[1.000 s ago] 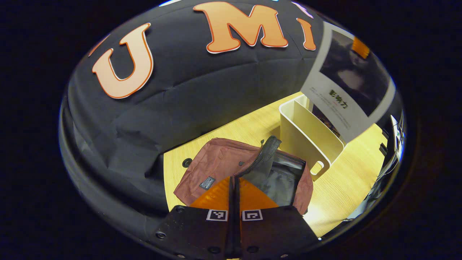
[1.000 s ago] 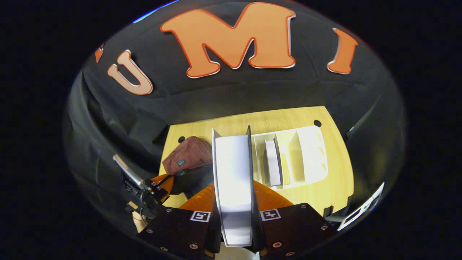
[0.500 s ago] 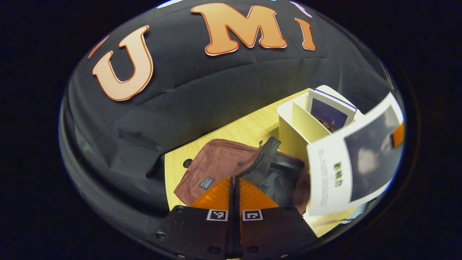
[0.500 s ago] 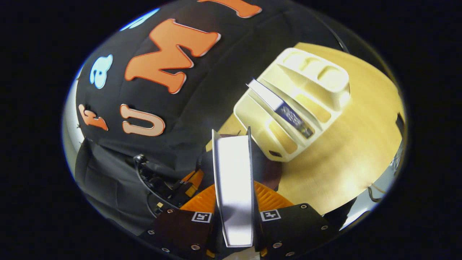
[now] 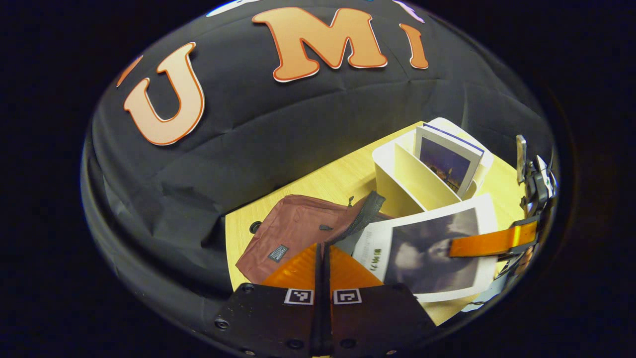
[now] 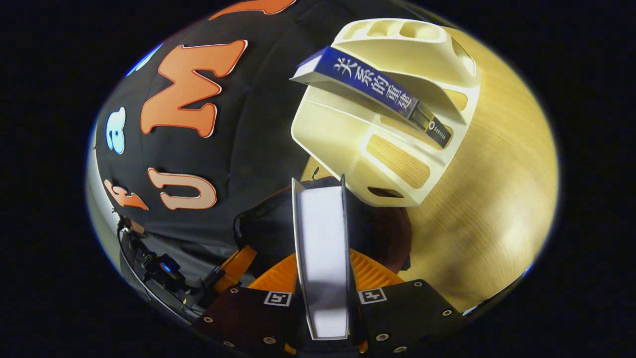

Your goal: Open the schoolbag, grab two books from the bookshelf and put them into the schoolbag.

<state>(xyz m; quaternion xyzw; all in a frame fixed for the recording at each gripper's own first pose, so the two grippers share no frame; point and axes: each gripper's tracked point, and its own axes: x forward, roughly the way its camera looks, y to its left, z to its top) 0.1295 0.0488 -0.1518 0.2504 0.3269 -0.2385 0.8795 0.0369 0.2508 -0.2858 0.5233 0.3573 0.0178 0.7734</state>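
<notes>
The maroon schoolbag (image 5: 298,228) lies on the wooden table with its zipped flap raised. My left gripper (image 5: 323,248) is shut on that flap's edge. My right gripper (image 6: 322,258) is shut on a white-edged book (image 6: 320,223). In the left gripper view that book (image 5: 432,253) has a dark cover picture, lies tilted over the bag's opening and hides its inside. The right gripper (image 5: 492,241) holds it from the right. A cream bookshelf rack (image 5: 397,174) stands just behind the bag. It holds a second book (image 6: 377,89) with a blue spine.
The table (image 6: 487,199) runs on to the right of the rack (image 6: 348,149) as bare wood. A small round hole (image 5: 255,227) sits in the tabletop left of the bag. The black cloth wall closes off the far side.
My right gripper has carried the book from above the rack down and leftward, tilting it flat over the bag's opening. My left gripper has stayed where it was, holding the flap.
</notes>
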